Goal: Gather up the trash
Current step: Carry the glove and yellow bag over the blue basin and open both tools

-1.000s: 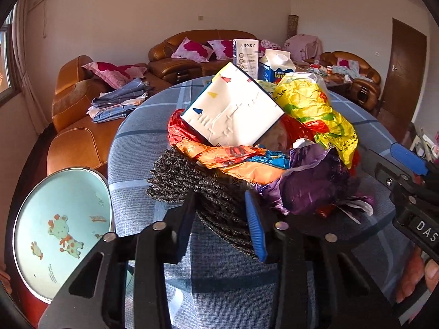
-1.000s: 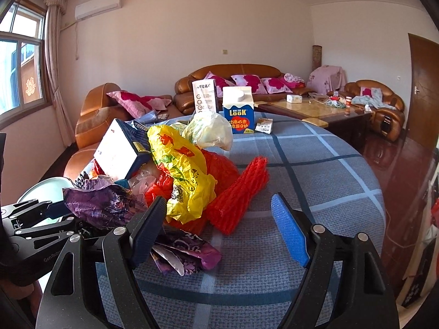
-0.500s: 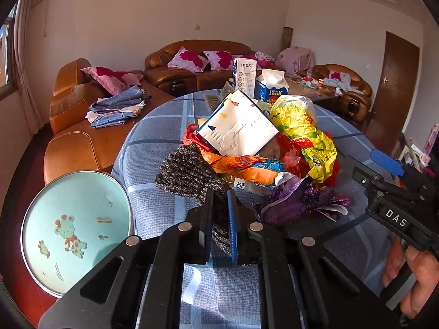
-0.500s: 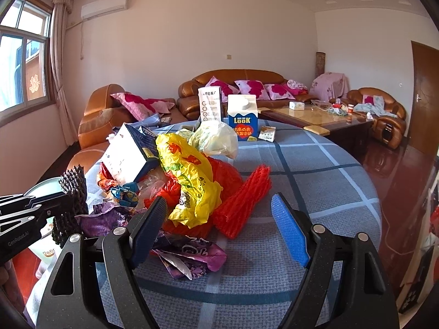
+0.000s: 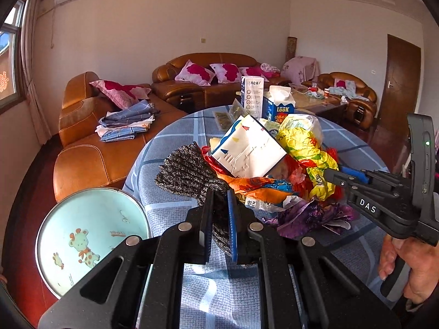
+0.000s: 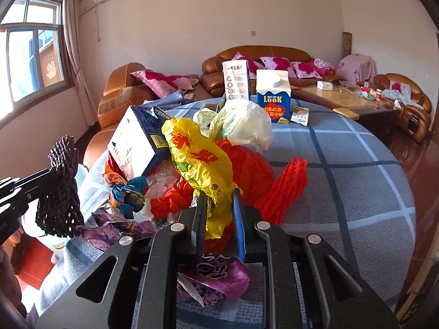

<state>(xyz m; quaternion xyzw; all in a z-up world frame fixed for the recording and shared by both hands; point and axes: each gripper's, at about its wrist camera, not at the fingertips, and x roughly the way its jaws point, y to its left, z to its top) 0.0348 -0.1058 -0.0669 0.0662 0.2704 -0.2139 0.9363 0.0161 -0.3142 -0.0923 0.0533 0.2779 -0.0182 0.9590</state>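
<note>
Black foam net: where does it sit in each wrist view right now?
Left wrist: black foam net at center, clamped between the left tongs.
Right wrist: far left edge, lifted off the table.
Shared landmark: blue milk carton at the table's far side.

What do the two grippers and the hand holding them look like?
Both the left gripper and the right gripper are matte black with silver rivets; each has one blue and one black finger pad. The right one carries white "DAS" lettering and a green light. The bare right hand shows no sleeve.
</note>
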